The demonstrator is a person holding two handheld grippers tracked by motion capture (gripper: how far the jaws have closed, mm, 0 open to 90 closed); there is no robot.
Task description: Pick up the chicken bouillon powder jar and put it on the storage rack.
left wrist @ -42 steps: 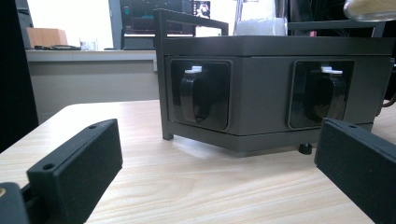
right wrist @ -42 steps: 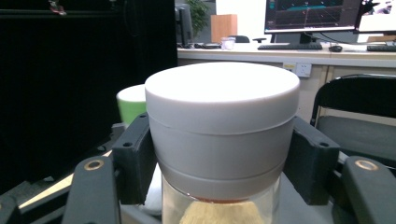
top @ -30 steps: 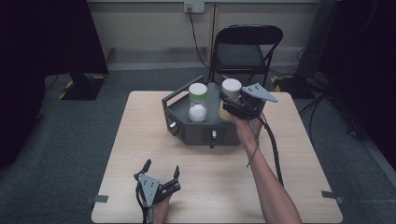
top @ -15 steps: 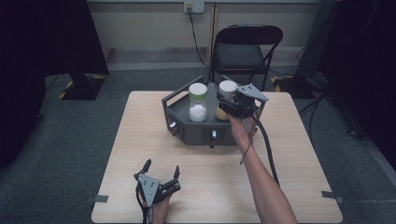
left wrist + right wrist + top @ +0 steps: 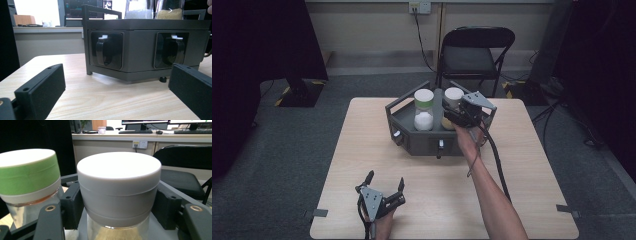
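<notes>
A dark grey six-sided rack [image 5: 424, 142] stands at the far middle of the wooden table. In it stand a green-lidded jar [image 5: 423, 107] of white grains and a white-lidded jar [image 5: 453, 97] of tan grains. My right gripper [image 5: 451, 116] is shut on the white-lidded jar; in the right gripper view the pads [image 5: 72, 205] press both sides of that jar [image 5: 118, 187] just below its lid, with the green-lidded jar [image 5: 28, 178] to its left. My left gripper [image 5: 385, 178] rests open near the front edge, its jaws [image 5: 117, 82] wide and pointing at the rack [image 5: 140, 50].
A black folding chair [image 5: 474, 55] stands behind the table's far edge. Two black latches [image 5: 103, 51] sit in recesses on the rack's front faces. Bare tabletop [image 5: 537, 165] lies to the right and in front of the rack.
My right gripper and the white-lidded jar have shifted slightly to the left. The left gripper has stayed still.
</notes>
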